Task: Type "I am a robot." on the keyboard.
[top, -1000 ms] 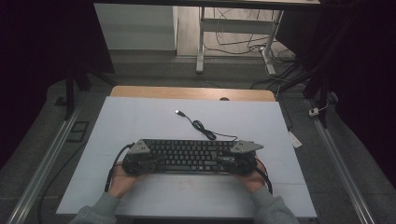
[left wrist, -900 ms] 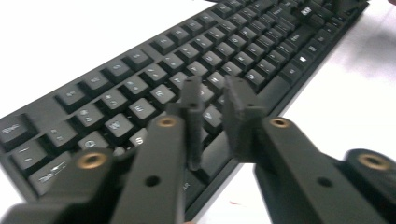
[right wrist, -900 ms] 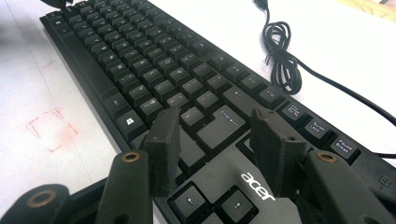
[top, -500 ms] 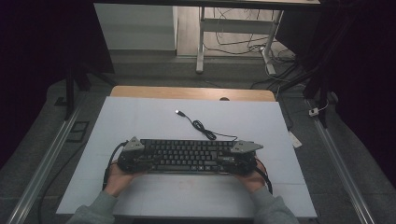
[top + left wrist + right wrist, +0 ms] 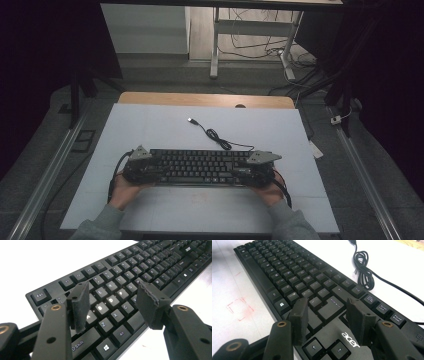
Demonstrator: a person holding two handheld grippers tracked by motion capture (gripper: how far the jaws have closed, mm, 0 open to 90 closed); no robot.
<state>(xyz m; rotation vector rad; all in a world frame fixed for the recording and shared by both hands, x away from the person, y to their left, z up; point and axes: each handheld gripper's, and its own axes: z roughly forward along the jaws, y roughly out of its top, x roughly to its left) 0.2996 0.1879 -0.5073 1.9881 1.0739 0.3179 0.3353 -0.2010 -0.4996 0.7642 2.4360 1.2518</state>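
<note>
1. On the white table (image 5: pixel 150 130), seen from the high view, a black Acer keyboard (image 5: pixel 200 166) lies flat near the person's edge, its long side running left to right. The left gripper (image 5: pixel 142 167) sits over the keyboard's left end and the right gripper (image 5: pixel 250 170) over its right end, each with a grey three-cornered plate on top. The person's left hand (image 5: pixel 125 190) and right hand (image 5: pixel 272 190) hold them from the near side of the keyboard. The keyboard's cable (image 5: pixel 217 137) runs from its far edge, bunches into a small coil just behind the keyboard, and ends in a USB plug (image 5: pixel 191 120) farther back on the table. From up here I cannot tell how the jaws stand.

2. In the left gripper view, the left gripper (image 5: pixel 112 302) hangs above the keyboard (image 5: pixel 150 267), over the letter keys at its left end. Its jaws stand wide apart with only keys showing between them, holding nothing.

3. In the right gripper view, the right gripper (image 5: pixel 325 317) hangs above the keyboard (image 5: pixel 287 272), over the Enter key and the Acer logo, near the arrow keys. Its jaws also stand wide and hold nothing. The coiled cable (image 5: pixel 363 272) lies on the table just beyond the keyboard's far edge. A faint red square mark (image 5: pixel 239 308) shows on the table (image 5: pixel 227 285) beside the keyboard's near edge.
</note>
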